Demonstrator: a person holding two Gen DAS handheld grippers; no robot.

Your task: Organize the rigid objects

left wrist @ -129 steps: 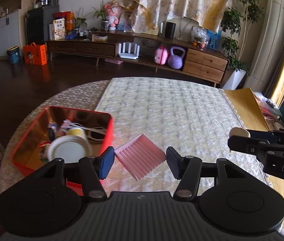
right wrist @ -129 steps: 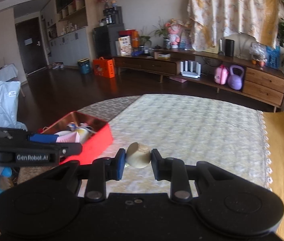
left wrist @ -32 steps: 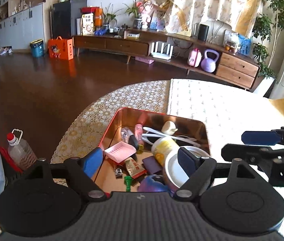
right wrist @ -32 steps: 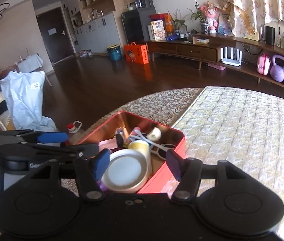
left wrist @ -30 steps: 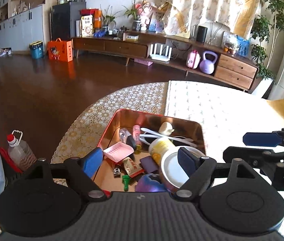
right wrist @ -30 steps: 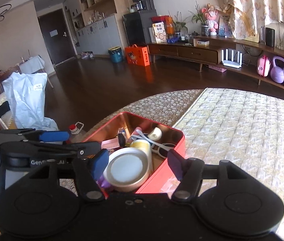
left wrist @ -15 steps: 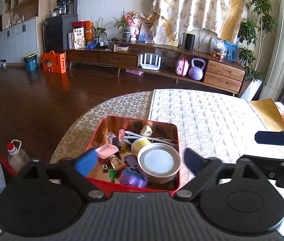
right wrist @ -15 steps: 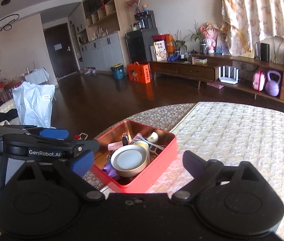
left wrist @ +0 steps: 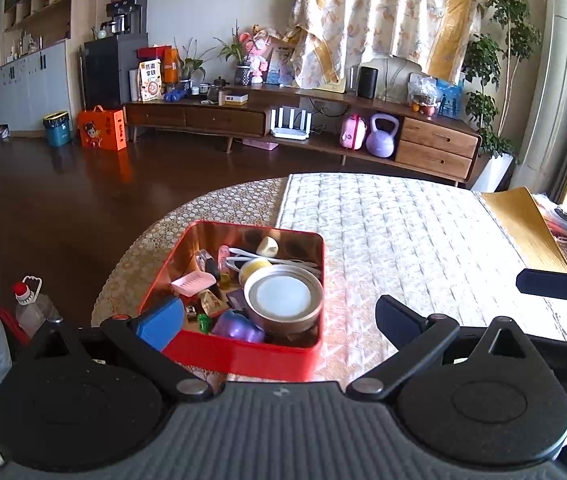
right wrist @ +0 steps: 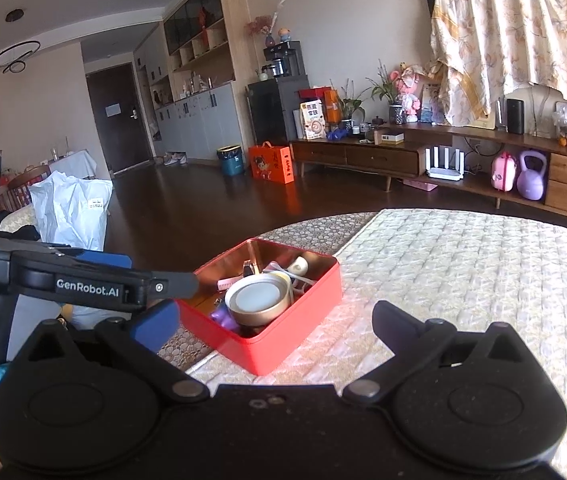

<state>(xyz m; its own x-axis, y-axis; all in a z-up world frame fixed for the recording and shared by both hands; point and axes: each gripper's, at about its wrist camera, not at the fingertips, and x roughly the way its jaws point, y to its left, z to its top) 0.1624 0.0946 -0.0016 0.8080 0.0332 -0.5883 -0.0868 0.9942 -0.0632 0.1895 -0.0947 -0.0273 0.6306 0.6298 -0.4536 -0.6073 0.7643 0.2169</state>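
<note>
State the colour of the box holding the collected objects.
The box is red outside, with a shiny coppery interior; the left wrist view shows it best.

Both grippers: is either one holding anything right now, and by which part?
Nothing is held. The left gripper and the right gripper both have their jaws spread wide and empty, short of the red tin.

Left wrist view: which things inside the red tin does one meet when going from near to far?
Purple toy → round metal lid → yellow cup → small cream piece by the far wall of the red tin.
</note>
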